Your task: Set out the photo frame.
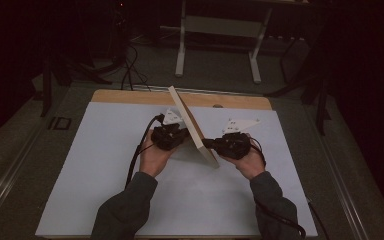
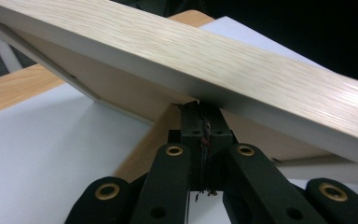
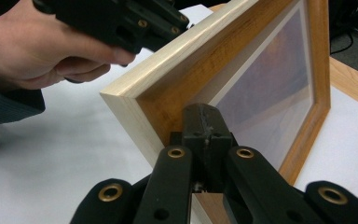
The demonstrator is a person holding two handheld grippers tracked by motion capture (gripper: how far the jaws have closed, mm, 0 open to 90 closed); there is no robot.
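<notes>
A light wooden picture frame (image 1: 190, 125) stands tilted on its edge in the middle of the white mat, pinched between my two grippers. My left gripper (image 1: 180, 134) is shut, its tips (image 2: 200, 108) pressed against the underside of the frame's side rail (image 2: 214, 60). My right gripper (image 1: 208, 144) is also shut, its tips (image 3: 205, 112) butting against the frame's inner wood border (image 3: 168, 88) beside the glazed front (image 3: 265, 79). In the right gripper view the left gripper (image 3: 121, 18) and its hand (image 3: 46, 51) sit behind the frame's top rail.
A white mat (image 1: 105, 165) covers the wooden table (image 1: 130, 96). Beyond the table's far edge stand a white frame stand (image 1: 181, 50) and loose cables (image 1: 130, 65) on the dark floor. Each gripper trails a black cable.
</notes>
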